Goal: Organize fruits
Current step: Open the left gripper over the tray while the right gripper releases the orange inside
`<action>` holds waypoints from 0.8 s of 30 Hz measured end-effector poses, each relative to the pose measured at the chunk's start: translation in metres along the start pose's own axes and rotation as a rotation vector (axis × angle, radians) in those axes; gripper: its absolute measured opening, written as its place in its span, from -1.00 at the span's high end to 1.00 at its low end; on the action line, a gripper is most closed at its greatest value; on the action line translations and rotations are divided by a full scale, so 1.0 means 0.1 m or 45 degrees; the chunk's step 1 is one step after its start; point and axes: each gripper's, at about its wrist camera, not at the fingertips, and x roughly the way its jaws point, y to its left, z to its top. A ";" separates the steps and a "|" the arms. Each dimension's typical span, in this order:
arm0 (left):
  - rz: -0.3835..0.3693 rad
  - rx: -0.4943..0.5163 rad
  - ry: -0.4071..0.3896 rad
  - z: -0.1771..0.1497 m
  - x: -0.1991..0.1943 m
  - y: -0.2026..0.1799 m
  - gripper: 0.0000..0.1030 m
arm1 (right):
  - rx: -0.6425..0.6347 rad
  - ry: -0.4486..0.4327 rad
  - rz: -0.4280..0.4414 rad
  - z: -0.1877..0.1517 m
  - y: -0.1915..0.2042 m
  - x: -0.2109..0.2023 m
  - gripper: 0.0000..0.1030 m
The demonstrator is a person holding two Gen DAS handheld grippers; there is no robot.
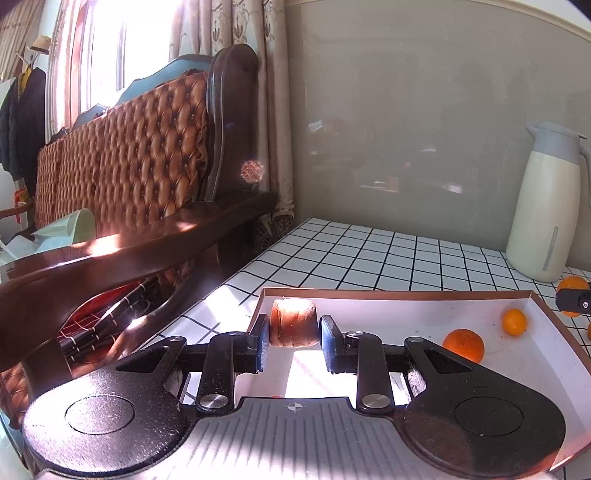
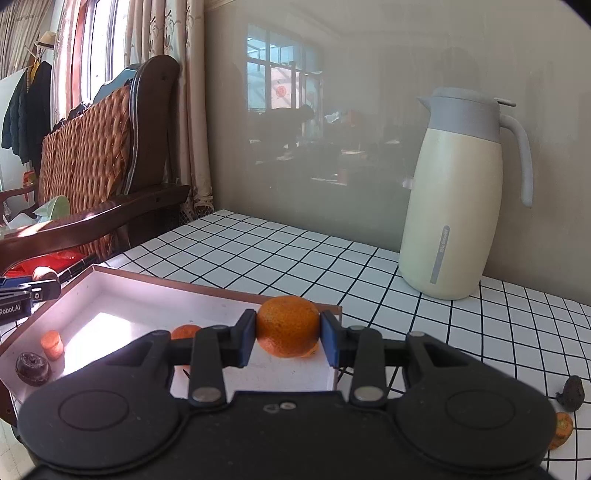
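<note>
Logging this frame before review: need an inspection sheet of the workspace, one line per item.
Surface: white tiled tabletop with black grid lines, sunlit at left.
Job's things: white tray with brown rim holds an orange, a small orange, a carrot piece and a dark wrinkled fruit; another dark fruit and carrot piece lie on the tiles.
Clutter: cream thermos jug standing upright.
Grippers: left gripper shut on a carrot chunk; right gripper shut on a mandarin, both over the tray.
Cables: nothing seen.
Surroundings: wooden sofa, curtains, glossy wall panel.
</note>
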 end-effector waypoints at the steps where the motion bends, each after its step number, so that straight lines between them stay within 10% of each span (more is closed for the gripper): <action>1: 0.001 -0.001 0.001 0.00 0.02 0.00 0.43 | 0.001 0.003 0.005 0.01 0.00 0.02 0.45; 16: -0.008 0.018 0.025 0.06 0.27 -0.02 0.43 | -0.010 0.105 0.056 0.07 0.06 0.27 0.41; 18: -0.030 0.038 0.036 0.03 0.28 -0.04 0.39 | -0.017 0.132 0.027 0.05 0.07 0.32 -0.08; 19: -0.019 0.029 0.023 0.02 0.26 -0.03 0.19 | -0.018 0.102 -0.025 0.04 0.06 0.31 -0.85; 20: 0.001 0.012 0.002 0.02 0.21 -0.02 -0.74 | -0.023 0.049 -0.062 0.02 0.07 0.26 -0.89; 21: 0.003 0.002 -0.047 0.01 0.14 -0.01 -1.00 | -0.029 0.020 -0.049 0.02 0.07 0.23 -0.84; 24: 0.010 0.022 -0.090 0.03 0.04 0.00 -1.00 | -0.025 -0.003 -0.061 0.04 0.09 0.20 -0.88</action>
